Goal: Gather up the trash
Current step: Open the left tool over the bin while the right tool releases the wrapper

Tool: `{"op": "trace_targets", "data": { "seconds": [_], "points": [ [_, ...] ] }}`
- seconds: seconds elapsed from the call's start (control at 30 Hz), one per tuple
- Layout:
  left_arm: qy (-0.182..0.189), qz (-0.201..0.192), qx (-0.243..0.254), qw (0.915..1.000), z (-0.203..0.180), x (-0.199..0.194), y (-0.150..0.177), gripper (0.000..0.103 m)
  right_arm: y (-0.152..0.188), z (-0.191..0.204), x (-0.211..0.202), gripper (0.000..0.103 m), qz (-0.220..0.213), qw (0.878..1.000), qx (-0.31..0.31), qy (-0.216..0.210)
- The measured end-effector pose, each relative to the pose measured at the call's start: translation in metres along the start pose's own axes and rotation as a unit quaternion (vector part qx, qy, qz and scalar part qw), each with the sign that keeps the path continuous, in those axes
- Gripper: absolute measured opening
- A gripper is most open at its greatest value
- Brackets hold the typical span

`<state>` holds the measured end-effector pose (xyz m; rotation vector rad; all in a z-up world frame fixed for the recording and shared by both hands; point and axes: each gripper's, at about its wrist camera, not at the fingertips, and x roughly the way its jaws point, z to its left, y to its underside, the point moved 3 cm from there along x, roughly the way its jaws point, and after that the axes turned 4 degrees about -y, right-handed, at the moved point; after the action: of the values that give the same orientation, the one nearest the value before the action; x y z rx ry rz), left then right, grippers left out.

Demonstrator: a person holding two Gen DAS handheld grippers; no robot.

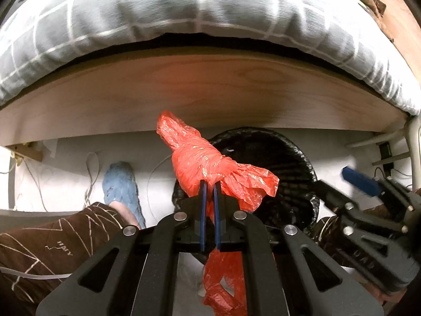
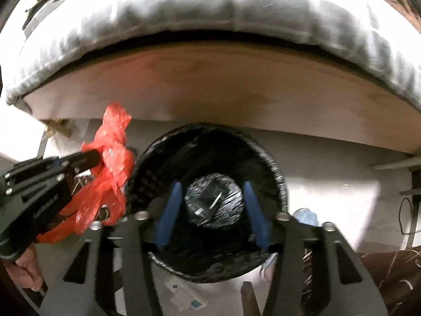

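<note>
The left tool is clamped narrow on a twisted red plastic bag, which hangs at the 9 o'clock rim of the black-lined trash bin, one tail poking up toward the bed's wooden side board and the other drooping below the pads. The right tool stands wide with nothing between its blue fingers, centred over the bin's open mouth. The bin sits on the white floor just beside the board at 12 o'clock, under the overhanging grey checked bedding; a blue slipper and loose cables lie at 9 o'clock.
</note>
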<state>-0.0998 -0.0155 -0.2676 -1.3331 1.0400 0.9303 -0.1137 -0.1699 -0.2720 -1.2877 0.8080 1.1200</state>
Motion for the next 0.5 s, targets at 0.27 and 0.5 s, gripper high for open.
{"op": "trace_targets", "data": {
  "seconds": [0.27, 0.5],
  "points": [
    [0.012, -0.001, 0.025, 0.9996, -0.036, -0.004, -0.002, 0.004, 0.001, -0.042, -0.027, 0.09, -0.04, 0.998, 0.021, 0.049],
    [0.026, -0.001, 0.051, 0.9983, -0.067, -0.004, -0.001, 0.004, 0.008, -0.07, -0.043, 0.095, -0.055, 0.994, 0.043, 0.08]
  ]
}}
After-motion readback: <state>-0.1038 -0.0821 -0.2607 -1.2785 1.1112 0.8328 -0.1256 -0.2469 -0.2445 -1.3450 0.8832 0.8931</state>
